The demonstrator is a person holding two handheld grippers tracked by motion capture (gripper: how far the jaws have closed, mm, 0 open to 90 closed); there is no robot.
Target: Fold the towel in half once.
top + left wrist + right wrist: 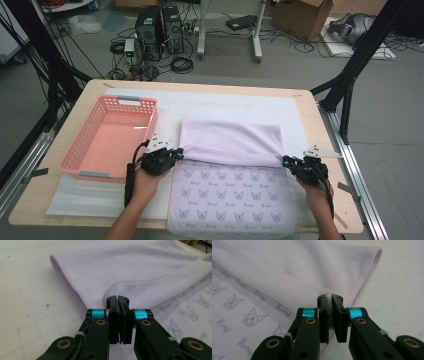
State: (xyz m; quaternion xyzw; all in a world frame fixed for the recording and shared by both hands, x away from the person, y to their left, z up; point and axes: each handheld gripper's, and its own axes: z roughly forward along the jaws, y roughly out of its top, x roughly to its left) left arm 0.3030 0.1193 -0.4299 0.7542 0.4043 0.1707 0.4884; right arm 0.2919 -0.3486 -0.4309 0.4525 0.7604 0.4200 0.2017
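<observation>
Beside the pink basket (pixel 107 137), on its right, a lilac towel (pixel 230 170) printed with small cat faces was spread on the white mat (pixel 225 102), its far part folded back over the near part. The folded edge's corner nearest the basket was pinched in the fully closed jaws of the left gripper (pixel 178 154). The corner farthest from the basket was clamped likewise by the right gripper (pixel 286 161), cloth seen between its pads.

You have one lilac towel (pixel 230 165), one pink basket (pixel 112 137), two grippers, left (pixel 177 154) and right (pixel 286 161), and one white mat (pixel 235 102).
</observation>
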